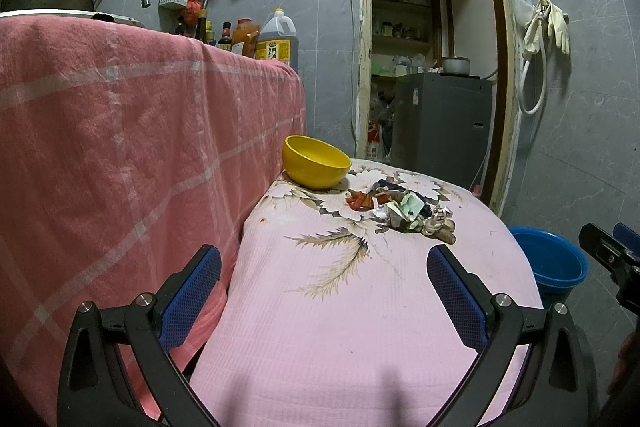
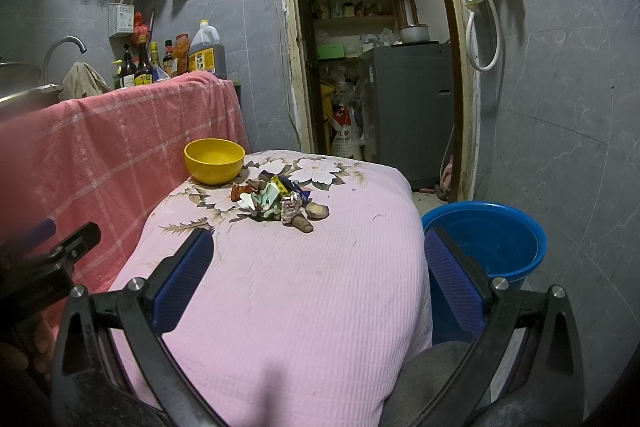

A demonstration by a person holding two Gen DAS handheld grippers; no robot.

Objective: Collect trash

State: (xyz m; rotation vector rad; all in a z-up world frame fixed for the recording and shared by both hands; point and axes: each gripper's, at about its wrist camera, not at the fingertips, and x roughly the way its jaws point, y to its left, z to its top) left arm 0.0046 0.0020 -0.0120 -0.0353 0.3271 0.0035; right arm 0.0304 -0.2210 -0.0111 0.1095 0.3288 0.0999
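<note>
1. The trash pile (image 2: 276, 201) lies on the far half of the pink floral cloth (image 2: 304, 291) that covers the table: crumpled wrappers, a white crushed scrap and, at the near right edge of the heap, two brown stubby pieces that I cannot identify. Nothing grips or touches it.
2. A yellow bowl (image 2: 214, 161) stands just beside the pile at the far left corner, empty as far as the view shows. A blue bucket (image 2: 486, 237) sits on the floor beside the table's right edge, below the table top; it also looks empty.
3. The right gripper (image 2: 318, 267) hangs over the near part of the cloth, its blue pads spread wide with nothing between them, well short of the pile.
4. The left gripper (image 1: 324, 291) is likewise spread wide and empty, over the near left part of the table, beside the pink checked cloth (image 1: 120, 131) draped over the counter.
5. My judgement: the task is at its start, in the approach step, with no piece collected.
6. The next move calls for reaching forward to the heap, closing on one loose piece at its near edge, and carrying it to a container; whether bowl or bucket is meant, I cannot tell.
</note>
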